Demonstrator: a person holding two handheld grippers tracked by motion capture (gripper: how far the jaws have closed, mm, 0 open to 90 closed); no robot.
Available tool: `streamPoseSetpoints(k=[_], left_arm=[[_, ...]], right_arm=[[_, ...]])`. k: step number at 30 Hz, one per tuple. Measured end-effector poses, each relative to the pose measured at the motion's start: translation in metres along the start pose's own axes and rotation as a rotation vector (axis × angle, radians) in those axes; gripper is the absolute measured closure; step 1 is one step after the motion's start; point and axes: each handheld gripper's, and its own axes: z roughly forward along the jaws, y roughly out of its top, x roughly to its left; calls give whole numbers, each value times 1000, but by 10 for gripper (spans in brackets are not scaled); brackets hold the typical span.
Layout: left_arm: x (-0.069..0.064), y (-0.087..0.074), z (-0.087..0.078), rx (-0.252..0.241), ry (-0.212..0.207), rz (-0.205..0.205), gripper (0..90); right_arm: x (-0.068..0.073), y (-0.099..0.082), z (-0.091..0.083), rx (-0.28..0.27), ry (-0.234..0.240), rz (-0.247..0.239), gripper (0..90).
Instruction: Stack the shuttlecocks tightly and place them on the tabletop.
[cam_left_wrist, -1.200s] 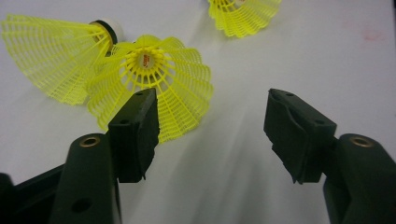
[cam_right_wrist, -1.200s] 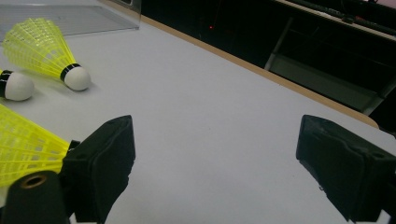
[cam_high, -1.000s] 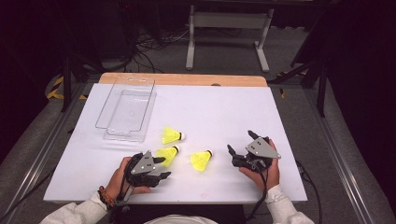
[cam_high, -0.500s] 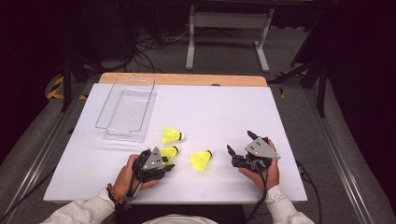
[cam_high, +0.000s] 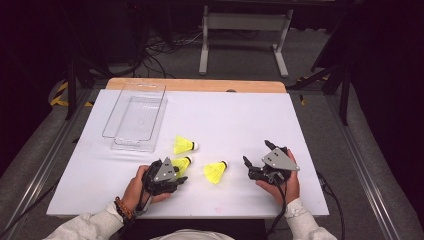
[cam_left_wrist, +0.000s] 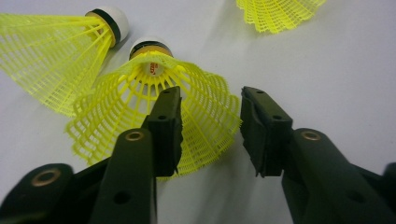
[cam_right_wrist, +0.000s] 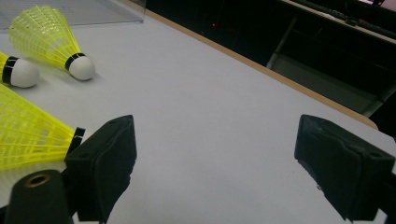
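Shuttlecock: skirt between left gripper jaws, just reopening, one inside, none pressing
Right gripper: jaws apart, empty

The table has a white top with a strip of bare wood along its far edge. Grey carpet covers the floor around it. Beyond the table stands a grey metal stand on 2 legs, with black cables lying beside it. Metal rails run along both sides. The room behind is dark.
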Motion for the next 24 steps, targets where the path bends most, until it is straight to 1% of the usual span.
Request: streamPoseSetpoints(k=[1,2,3,5,6,7,8,9,10,11,13,14,15,16,18,19,20,21,22,24], left_arm=[[0,0,0,0,0,0,547],[0,-3,-4,-4,-11,15,526],[-1,-4,-6,-2,-21,17,506],[-2,-6,-12,-3,-12,30,481],[-2,-8,-18,-10,-18,30,465],[-2,-8,-18,-10,-18,30,460],[-2,-11,-29,-20,-27,37,460],[0,-11,-34,-29,-27,46,459],[0,-11,-34,-29,-27,46,457],[2,-12,-39,-44,-30,42,457],[9,-11,-46,-64,-22,32,459],[13,-10,-49,-83,-34,11,459],[17,-10,-53,-91,-31,1,460],[22,-9,-57,-102,-27,2,460],[31,-5,-62,-126,-31,-17,488],[31,-5,-62,-126,-31,-17,486],[35,-1,-64,-133,-24,-24,490],[47,8,-64,-143,-25,-54,495],[52,12,-62,-138,-30,-76,503],[61,21,-55,-126,-43,-97,506]], right_arm=[[0,0,0,0,0,0,137],[0,1,0,-1,-4,-4,136],[0,1,0,-2,-4,-4,136],[0,1,0,-4,0,-6,136],[0,1,1,-3,-2,-8,136],[0,1,1,-4,-1,-6,135],[0,1,0,-5,3,-4,135],[-1,1,0,-5,3,-5,135],[-1,1,0,-5,3,-5,135],[-1,1,0,-4,3,-5,135],[-1,1,0,-9,8,0,135],[-1,1,0,-9,8,0,135],[-1,2,-1,-11,12,0,135],[-1,2,-1,-12,13,-2,134],[0,2,-1,-16,22,0,134],[-1,2,0,-16,23,4,134],[-1,2,0,-15,26,7,134],[-1,2,1,-15,29,13,135],[-1,2,1,-14,29,15,135],[-1,2,1,-9,24,12,135]])
